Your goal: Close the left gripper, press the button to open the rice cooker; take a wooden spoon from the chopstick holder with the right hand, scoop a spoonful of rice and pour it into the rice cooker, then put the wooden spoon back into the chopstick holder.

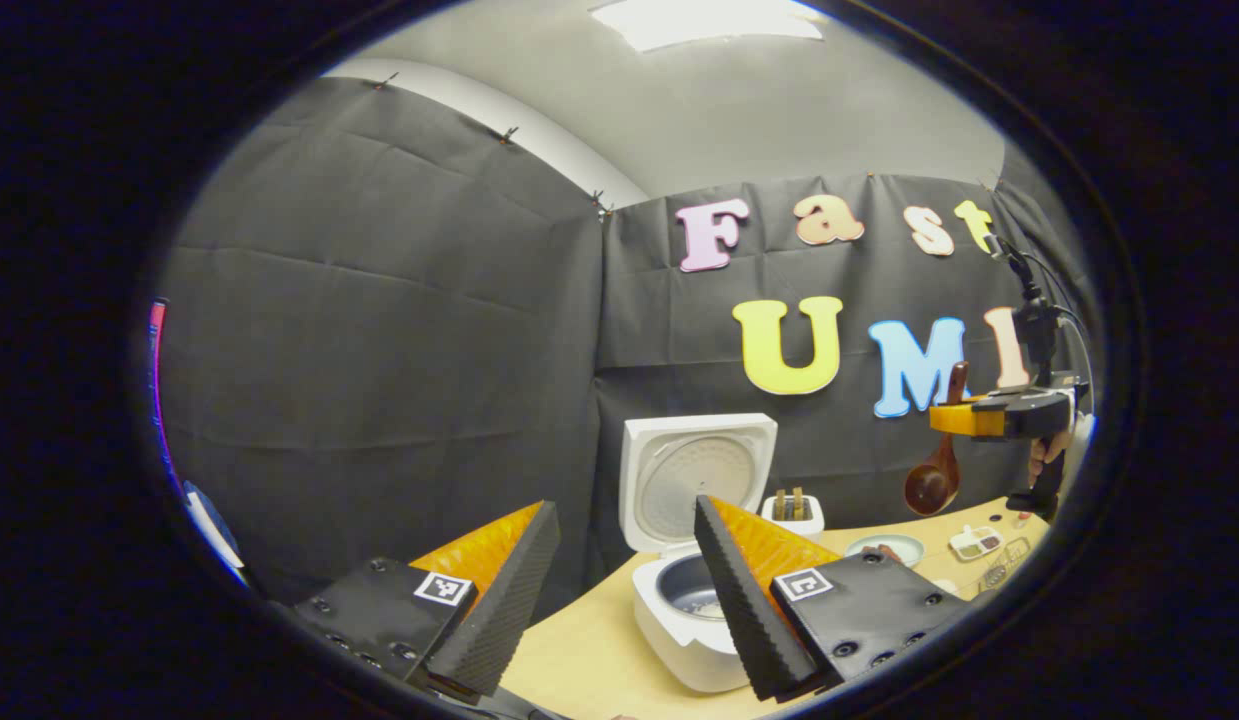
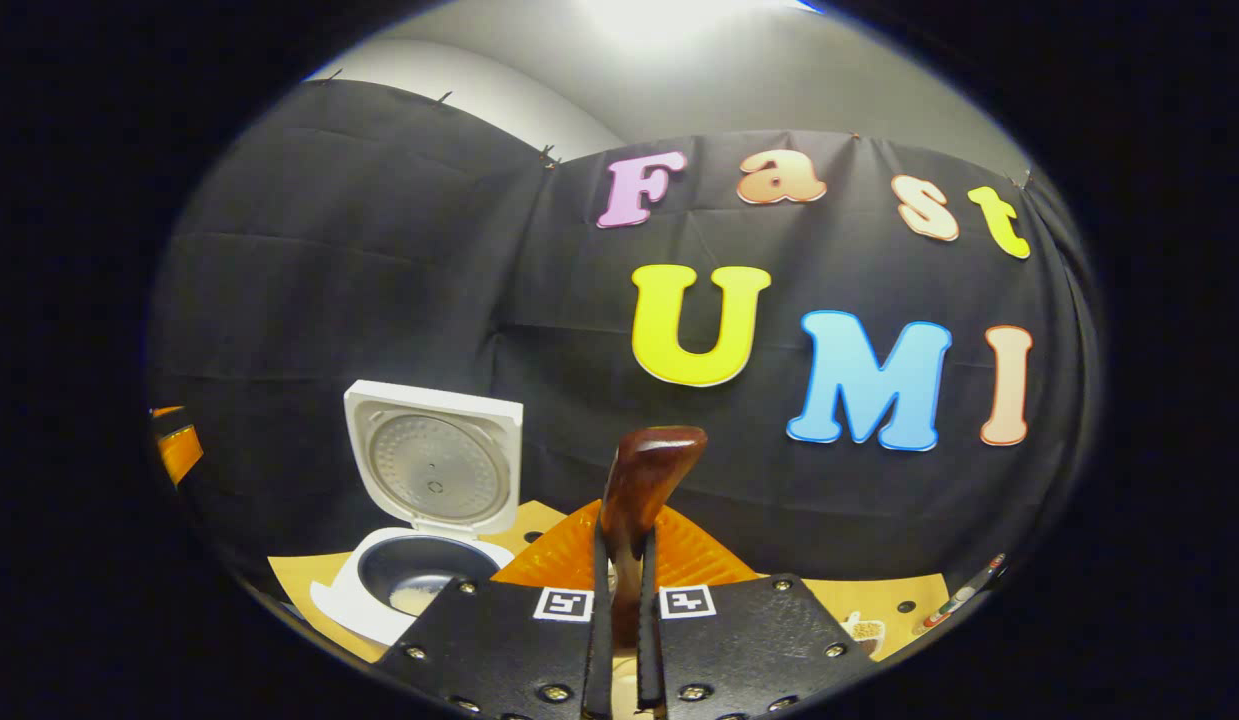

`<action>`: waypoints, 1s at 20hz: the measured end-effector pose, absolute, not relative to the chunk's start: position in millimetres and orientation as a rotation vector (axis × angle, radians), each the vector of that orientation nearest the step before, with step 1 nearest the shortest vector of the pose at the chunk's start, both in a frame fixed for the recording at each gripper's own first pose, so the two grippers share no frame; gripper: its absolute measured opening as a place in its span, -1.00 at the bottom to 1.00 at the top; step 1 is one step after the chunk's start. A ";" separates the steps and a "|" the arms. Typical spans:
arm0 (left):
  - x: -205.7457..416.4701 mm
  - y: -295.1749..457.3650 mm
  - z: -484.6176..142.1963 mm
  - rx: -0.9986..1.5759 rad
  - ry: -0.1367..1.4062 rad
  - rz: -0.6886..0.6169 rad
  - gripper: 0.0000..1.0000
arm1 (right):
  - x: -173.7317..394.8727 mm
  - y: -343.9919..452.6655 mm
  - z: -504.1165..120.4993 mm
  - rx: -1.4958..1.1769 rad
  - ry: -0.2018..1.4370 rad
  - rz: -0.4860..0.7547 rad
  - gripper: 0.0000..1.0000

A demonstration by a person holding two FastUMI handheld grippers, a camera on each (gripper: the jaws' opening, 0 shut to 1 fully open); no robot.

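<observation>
Wooden spoon (image 2: 639,490) gripped by right gripper (image 2: 624,600) fingers; no readable labels.

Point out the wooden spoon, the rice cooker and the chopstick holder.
wooden spoon (image 1: 931,487), left gripper view, on its bowl.
rice cooker (image 2: 435,466), right gripper view, on the open lid.
chopstick holder (image 1: 791,518), left gripper view, on its front wall.

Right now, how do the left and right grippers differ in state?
The left gripper is open with nothing between its fingers; the right gripper is shut on the wooden spoon. The left hangs low beside the open rice cooker; the right is raised above the table. Both face the booth wall.
</observation>
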State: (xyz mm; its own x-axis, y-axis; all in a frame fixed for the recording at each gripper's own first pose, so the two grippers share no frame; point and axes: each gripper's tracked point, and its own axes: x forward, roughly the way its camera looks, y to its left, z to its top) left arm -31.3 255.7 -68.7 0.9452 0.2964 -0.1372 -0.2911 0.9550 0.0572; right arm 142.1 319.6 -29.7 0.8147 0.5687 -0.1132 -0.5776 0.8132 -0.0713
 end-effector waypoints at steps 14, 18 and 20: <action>19.0 114.1 -51.4 0.052 0.124 0.117 0.83 | 178.3 86.9 -112.5 -0.032 0.266 0.265 -0.79; 17.1 95.5 -48.1 0.059 0.130 0.110 0.83 | 162.2 45.7 -151.0 0.008 0.335 0.206 -0.79; 15.0 90.0 -45.4 0.068 0.132 0.113 0.89 | 161.4 33.6 -173.3 0.040 0.379 0.182 -0.79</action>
State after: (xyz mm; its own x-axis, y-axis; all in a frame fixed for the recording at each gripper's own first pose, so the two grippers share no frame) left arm 15.0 90.0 -45.4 0.9849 0.1167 -0.1277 -0.1077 0.9914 0.0747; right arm 161.4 33.6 -173.3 0.9131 0.1838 -0.3640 -0.1689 0.9829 0.0727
